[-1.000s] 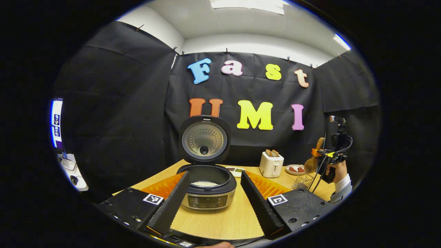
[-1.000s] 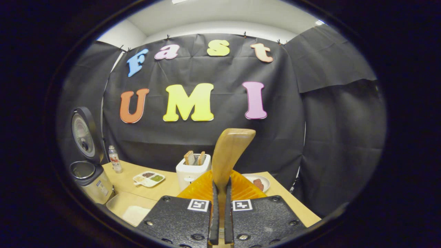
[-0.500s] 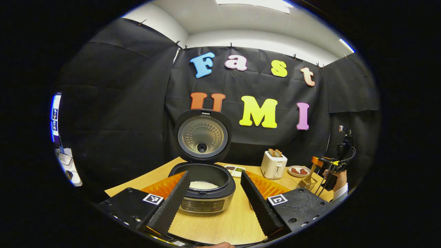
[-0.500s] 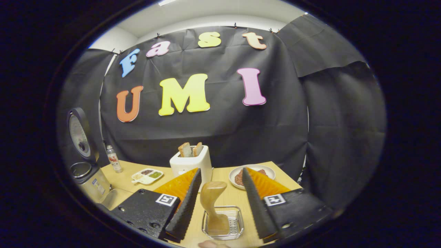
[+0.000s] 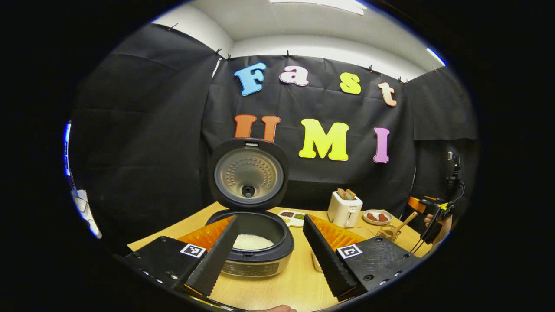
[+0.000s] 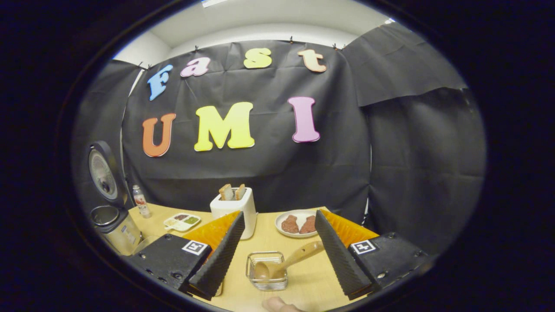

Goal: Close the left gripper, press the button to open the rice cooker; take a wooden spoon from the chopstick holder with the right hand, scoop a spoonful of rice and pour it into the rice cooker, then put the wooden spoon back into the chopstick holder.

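Released wooden spoon [image 6: 289, 261] now leaning in chopstick holder [image 6: 266, 271] (right gripper [image 6: 277, 255] open)

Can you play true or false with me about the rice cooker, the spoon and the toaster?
1. The rice cooker's lid is shut. False: it stands open, and white rice shows in the pot.
2. The wooden spoon rests in the chopstick holder. True: its bowl is down in the holder and its handle leans out to one side.
3. The right gripper is squeezing the spoon. False: its fingers are spread apart and touch nothing.
4. The toaster has bread in it. True: two slices stick up from the top.
5. The plate is bare. False: two reddish-brown pieces lie on it.
6. The left gripper is open. True.
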